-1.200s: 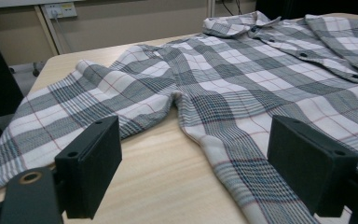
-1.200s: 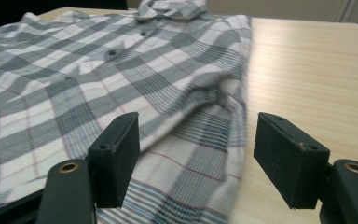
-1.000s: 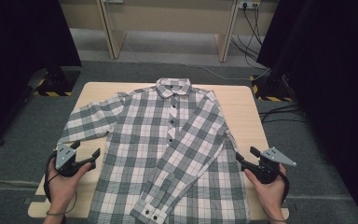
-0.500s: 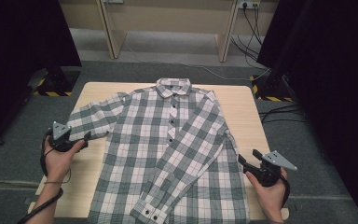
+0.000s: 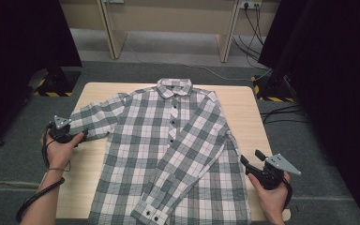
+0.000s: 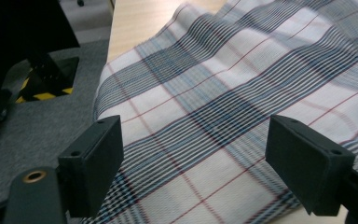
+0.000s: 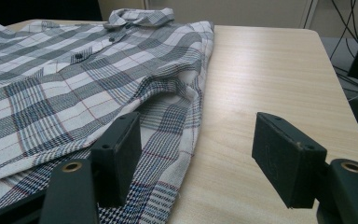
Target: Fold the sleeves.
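The shirt [image 5: 168, 154] lies flat on my table [image 5: 243, 112], front up, collar at the far edge and hem at the near edge. One sleeve is folded across the front, running from the shoulder on my right down to a cuff [image 5: 151, 214] near the hem. The other sleeve [image 5: 93, 119] stretches out toward my left, ending at the table's left edge.

My left gripper [image 5: 77, 135] sits at that left edge, right at the end of the outstretched sleeve. Its jaws stand wide apart, and in the left gripper view the plaid cloth [image 6: 205, 116] spreads between and beyond them; one jaw is over the cloth's edge with grey floor [image 6: 28, 135] behind it. I cannot tell whether the jaws touch the cloth.

My right gripper [image 5: 251, 161] is at the near right of the table, just beside the shirt's side edge. Its jaws are open too. In the right gripper view the left jaw hangs over the shirt's [image 7: 98, 70] edge, and the right jaw over bare wood [image 7: 270, 70], so the side seam runs up between them.
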A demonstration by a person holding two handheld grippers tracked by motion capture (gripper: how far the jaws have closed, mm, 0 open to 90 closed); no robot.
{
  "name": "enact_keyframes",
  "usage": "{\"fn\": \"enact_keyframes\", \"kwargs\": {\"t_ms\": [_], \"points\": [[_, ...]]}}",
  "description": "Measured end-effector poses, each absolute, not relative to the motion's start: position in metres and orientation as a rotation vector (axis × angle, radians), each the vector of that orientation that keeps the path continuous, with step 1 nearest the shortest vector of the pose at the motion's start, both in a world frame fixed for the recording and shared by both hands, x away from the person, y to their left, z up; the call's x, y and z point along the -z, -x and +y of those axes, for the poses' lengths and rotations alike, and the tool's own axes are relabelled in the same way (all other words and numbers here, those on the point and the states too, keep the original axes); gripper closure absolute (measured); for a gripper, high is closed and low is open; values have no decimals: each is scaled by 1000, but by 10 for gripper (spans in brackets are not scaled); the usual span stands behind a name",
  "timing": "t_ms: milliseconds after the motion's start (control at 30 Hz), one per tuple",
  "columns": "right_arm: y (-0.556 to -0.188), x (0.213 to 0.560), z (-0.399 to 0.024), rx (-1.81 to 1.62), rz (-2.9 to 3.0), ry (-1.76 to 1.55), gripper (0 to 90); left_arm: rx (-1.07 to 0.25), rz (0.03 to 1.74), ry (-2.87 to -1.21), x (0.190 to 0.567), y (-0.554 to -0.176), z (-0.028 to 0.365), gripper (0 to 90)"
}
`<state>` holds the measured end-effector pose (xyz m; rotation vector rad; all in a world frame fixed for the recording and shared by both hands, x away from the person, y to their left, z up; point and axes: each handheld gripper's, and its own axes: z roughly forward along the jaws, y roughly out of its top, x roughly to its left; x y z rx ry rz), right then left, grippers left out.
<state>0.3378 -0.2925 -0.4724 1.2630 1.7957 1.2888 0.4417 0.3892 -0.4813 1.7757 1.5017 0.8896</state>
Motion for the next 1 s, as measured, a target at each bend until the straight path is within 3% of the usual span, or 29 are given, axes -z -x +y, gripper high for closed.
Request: {"fn": "enact_keyframes", "kwargs": {"t_ms": [267,567,667,733,1000], "points": [[-338,472,-293,-1293,1798,-1259,336,-865,1567,-1783,485,-449,396,198],[-337,472,-293,-1298,1800,-1257,336,-814,1618,-1784,486,-456,396,307],[-337,472,-293,-1302,1799,-1255,335,-746,1641,-1737,486,-458,398,423],[-337,472,-294,-1307,1799,-1259,335,-745,1647,-1723,486,-459,398,466],[-337,473,-295,-1324,1798,-1261,335,-759,1714,-1646,486,-463,396,801]]}}
